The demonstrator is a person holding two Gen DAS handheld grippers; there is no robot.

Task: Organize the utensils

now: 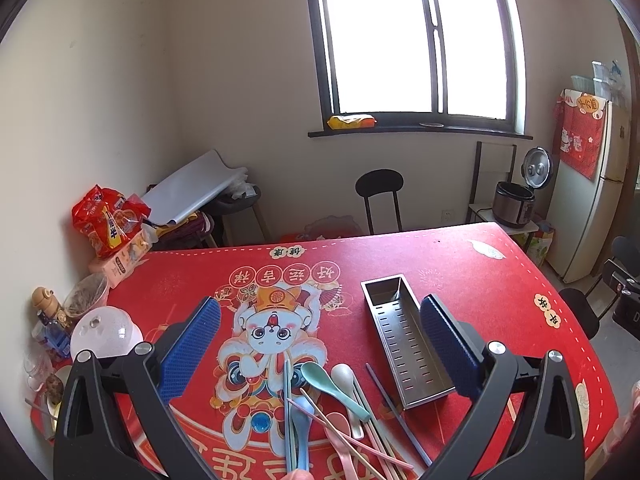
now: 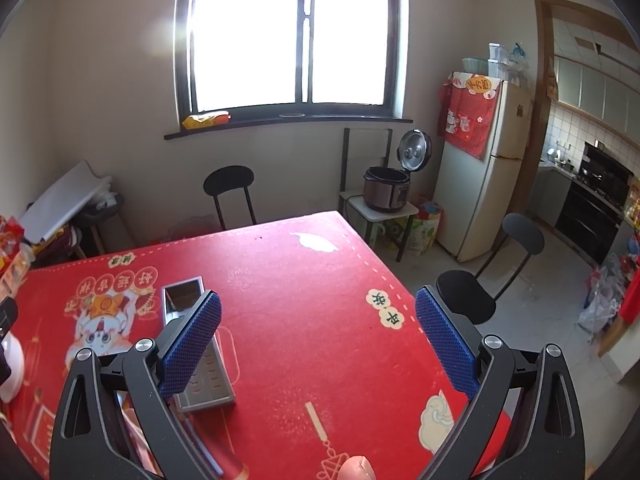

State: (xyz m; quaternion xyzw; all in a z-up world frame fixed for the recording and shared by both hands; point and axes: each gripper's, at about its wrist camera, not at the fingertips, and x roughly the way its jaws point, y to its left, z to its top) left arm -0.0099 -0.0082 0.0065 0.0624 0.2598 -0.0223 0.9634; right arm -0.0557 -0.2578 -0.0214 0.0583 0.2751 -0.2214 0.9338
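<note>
A heap of utensils lies on the red tablecloth (image 1: 460,264) at the near edge: a green spoon (image 1: 329,383), a white spoon (image 1: 347,384), a blue spoon (image 1: 302,424), a pink spoon (image 1: 340,436) and several chopsticks (image 1: 396,412). Right of the heap lies an empty perforated steel utensil holder (image 1: 404,340). My left gripper (image 1: 320,332) hovers open above the heap, holding nothing. My right gripper (image 2: 318,332) is open over bare cloth, with the steel holder (image 2: 200,360) partly hidden behind its left finger.
Along the table's left edge stand a white dome lid (image 1: 106,334), bowls, bottles and red snack bags (image 1: 106,216). Black chairs (image 2: 480,292) stand at the far and right sides. A rice cooker (image 2: 387,192) and fridge (image 2: 480,184) stand beyond.
</note>
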